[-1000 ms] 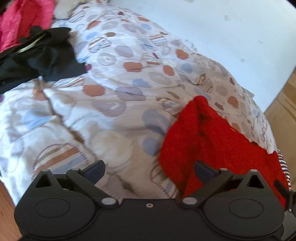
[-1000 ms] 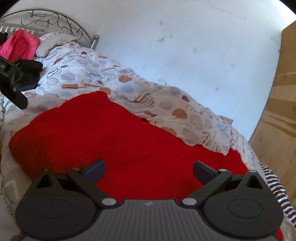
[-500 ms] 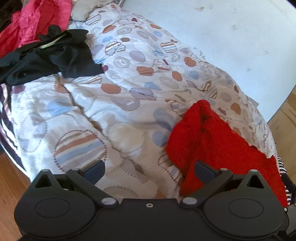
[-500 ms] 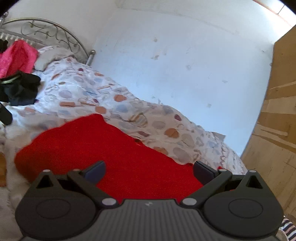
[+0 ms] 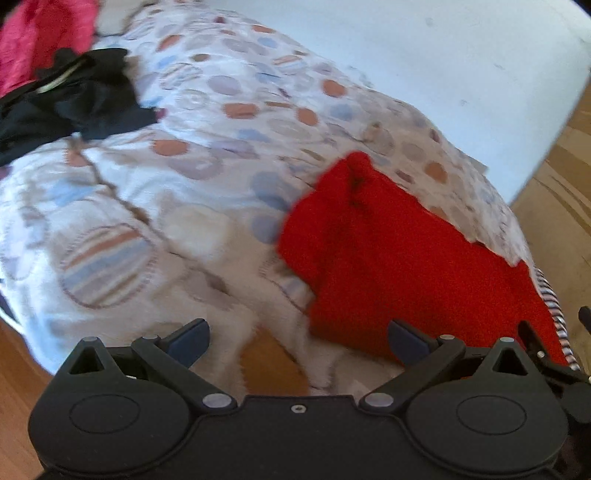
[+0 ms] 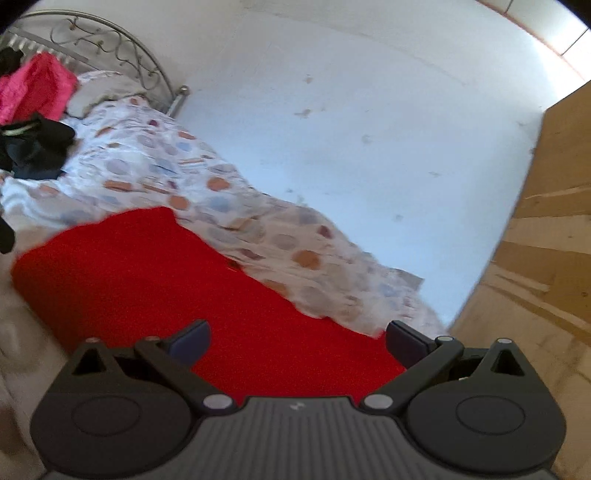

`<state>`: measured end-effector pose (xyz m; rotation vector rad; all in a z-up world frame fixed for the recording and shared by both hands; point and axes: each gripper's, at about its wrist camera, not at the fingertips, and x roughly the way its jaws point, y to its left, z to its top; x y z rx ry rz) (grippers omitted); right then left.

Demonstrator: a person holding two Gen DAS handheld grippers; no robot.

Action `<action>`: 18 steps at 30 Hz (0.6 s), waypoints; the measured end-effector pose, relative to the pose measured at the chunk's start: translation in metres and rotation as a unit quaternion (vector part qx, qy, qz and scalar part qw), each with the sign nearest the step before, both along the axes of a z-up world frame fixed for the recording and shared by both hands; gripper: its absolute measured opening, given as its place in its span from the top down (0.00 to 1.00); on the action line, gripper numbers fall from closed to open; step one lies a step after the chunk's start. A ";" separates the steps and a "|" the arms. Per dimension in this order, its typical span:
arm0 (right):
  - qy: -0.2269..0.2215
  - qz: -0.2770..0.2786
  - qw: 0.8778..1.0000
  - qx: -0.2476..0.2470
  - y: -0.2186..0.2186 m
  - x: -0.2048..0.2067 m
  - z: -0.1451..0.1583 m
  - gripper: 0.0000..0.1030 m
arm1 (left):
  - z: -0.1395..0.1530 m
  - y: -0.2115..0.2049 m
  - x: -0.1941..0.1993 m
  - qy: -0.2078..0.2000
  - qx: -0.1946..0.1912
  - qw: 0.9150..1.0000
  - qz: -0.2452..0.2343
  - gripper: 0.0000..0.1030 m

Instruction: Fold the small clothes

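A red knitted garment (image 5: 399, 258) lies folded on the patterned bed cover (image 5: 207, 162), near the bed's foot end. It also shows in the right wrist view (image 6: 177, 288). My left gripper (image 5: 297, 339) is open and empty, held back from the bed's near edge with the garment at its right finger. My right gripper (image 6: 297, 339) is open and empty, just above the garment's near side. A black garment (image 5: 70, 99) lies crumpled at the far left, also in the right wrist view (image 6: 33, 147).
A pink garment (image 5: 40, 33) lies by the pillow (image 6: 99, 92) at the metal headboard (image 6: 110, 48). A white wall (image 6: 351, 129) runs along the bed's far side. A wooden cabinet (image 6: 546, 240) stands at the right. Wooden floor (image 5: 18, 387) shows below the bed.
Both grippers have drawn back and lifted away from the red garment, staying open. The views now take in more of the bed, wall and floor.
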<state>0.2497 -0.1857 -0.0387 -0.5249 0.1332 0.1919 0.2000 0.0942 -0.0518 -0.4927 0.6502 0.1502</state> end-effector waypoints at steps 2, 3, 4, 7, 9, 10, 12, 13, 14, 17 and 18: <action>0.006 -0.012 1.000 0.003 -0.019 0.005 0.000 0.00 | -0.004 -0.010 0.006 0.001 -0.015 1.000 -0.018 0.01; 0.014 -0.016 1.000 0.008 -0.027 0.008 0.000 0.00 | -0.005 -0.014 0.010 0.007 -0.020 0.999 -0.024 0.01; 0.024 -0.019 0.999 0.016 -0.034 0.013 0.000 0.00 | -0.007 -0.019 0.014 0.014 -0.024 0.999 -0.029 0.01; 0.056 -0.022 0.996 0.063 -0.049 0.024 -0.002 0.00 | -0.009 -0.034 0.024 0.019 -0.034 0.998 -0.044 0.01; 0.066 -0.021 0.994 0.079 -0.053 0.028 -0.005 0.00 | -0.009 -0.042 0.030 0.026 -0.033 0.998 -0.049 0.01; 0.066 -0.022 0.994 0.079 -0.053 0.028 -0.008 0.00 | -0.009 -0.045 0.032 0.029 -0.032 0.998 -0.051 0.01; 0.069 -0.021 0.995 0.075 -0.052 0.030 -0.014 0.00 | -0.010 -0.050 0.036 0.035 -0.033 0.997 -0.054 0.01; 0.073 -0.022 0.995 0.072 -0.051 0.030 -0.017 0.00 | -0.011 -0.051 0.038 0.037 -0.035 0.997 -0.055 0.01; 0.077 -0.022 0.994 0.070 -0.051 0.031 -0.020 0.00 | -0.012 -0.053 0.040 0.040 -0.037 0.997 -0.057 0.01; 0.080 -0.021 0.994 0.076 -0.051 0.030 -0.025 0.00 | -0.013 -0.056 0.044 0.045 -0.035 0.997 -0.057 0.01; 0.081 -0.020 0.993 0.080 -0.052 0.029 -0.026 0.00 | -0.014 -0.056 0.044 0.047 -0.033 0.997 -0.057 0.01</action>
